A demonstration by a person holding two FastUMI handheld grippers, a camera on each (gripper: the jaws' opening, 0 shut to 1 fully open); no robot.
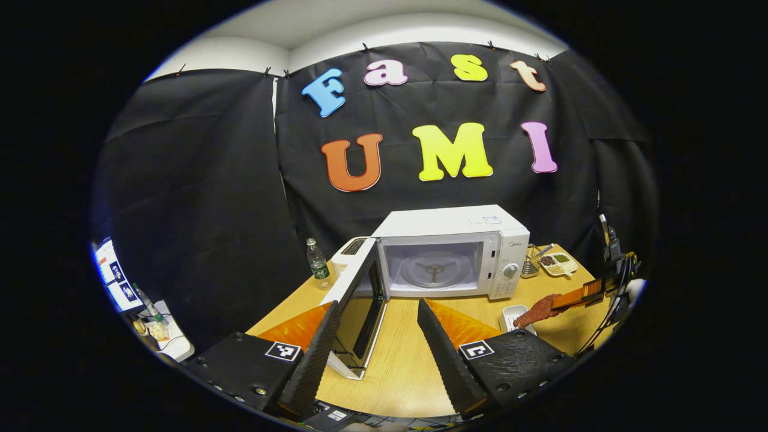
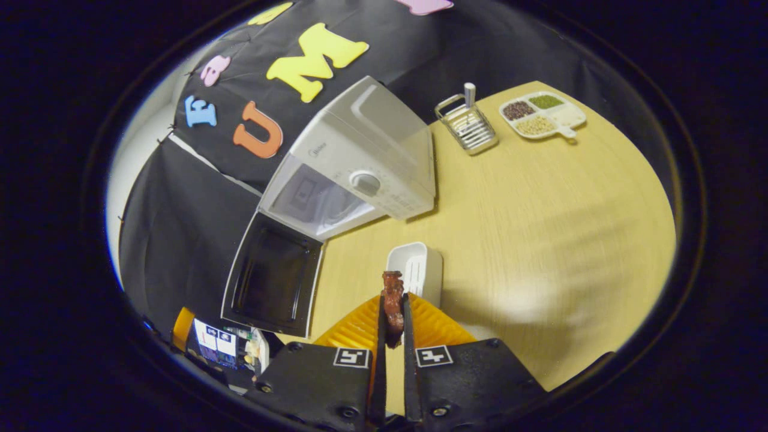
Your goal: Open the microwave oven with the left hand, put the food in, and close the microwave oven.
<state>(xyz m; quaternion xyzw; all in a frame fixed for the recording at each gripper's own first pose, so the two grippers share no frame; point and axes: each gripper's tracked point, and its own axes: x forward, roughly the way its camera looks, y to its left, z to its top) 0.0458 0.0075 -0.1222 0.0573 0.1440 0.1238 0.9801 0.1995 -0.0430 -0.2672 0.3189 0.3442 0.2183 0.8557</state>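
The left gripper (image 1: 377,336) hangs level, fingers spread, facing the open microwave (image 1: 447,252) — the right gripper (image 2: 392,318) tilts tableward, clamped on the food (image 2: 393,303).

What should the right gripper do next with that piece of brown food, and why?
Probably carry the brown piece of food toward the white microwave oven. The right gripper is shut on it above the wooden table, the oven's door hangs wide open, and the glass turntable inside looks bare.
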